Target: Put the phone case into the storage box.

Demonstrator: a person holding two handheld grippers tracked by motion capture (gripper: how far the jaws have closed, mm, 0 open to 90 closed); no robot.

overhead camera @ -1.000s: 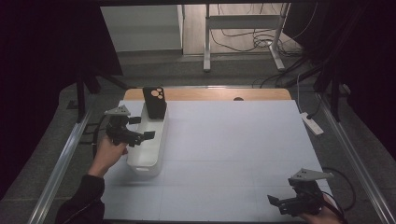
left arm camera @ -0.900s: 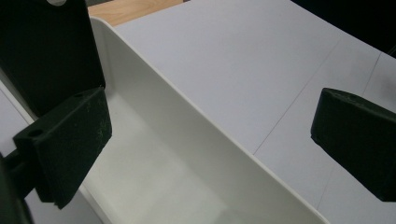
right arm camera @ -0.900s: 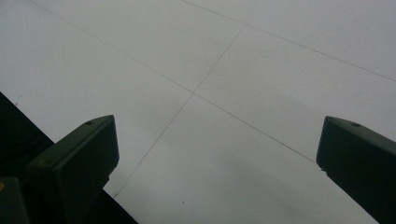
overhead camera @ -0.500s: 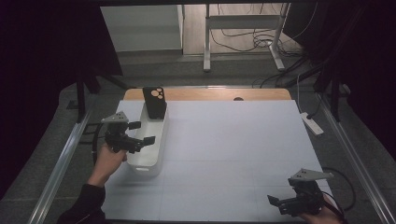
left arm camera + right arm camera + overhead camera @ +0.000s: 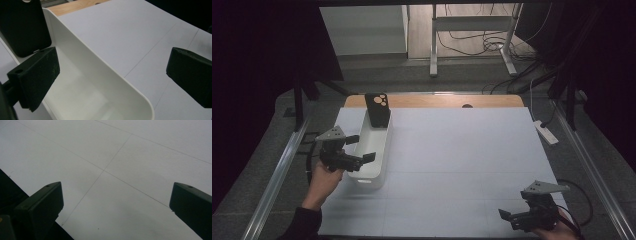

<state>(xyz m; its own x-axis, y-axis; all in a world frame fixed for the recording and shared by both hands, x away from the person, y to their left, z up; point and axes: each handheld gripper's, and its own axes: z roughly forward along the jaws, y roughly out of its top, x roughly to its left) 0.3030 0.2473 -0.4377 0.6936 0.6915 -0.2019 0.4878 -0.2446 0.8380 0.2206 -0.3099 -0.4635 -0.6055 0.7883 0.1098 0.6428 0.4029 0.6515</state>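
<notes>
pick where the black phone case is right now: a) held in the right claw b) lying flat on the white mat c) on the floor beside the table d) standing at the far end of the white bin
d: the high view shows the black phone case upright at the far end of the white bin, and the left claw stands open across the bin's near wall, holding nothing.

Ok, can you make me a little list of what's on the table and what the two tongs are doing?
table: white sheet on top, wooden edge at the far side
bin: long white bin at the left, open top
phone case: black phone case standing in the bin's far end
left tongs: left tongs open, one jaw over the bin, the other past its wall
right tongs: right tongs open, low at the near right, holding nothing
</notes>
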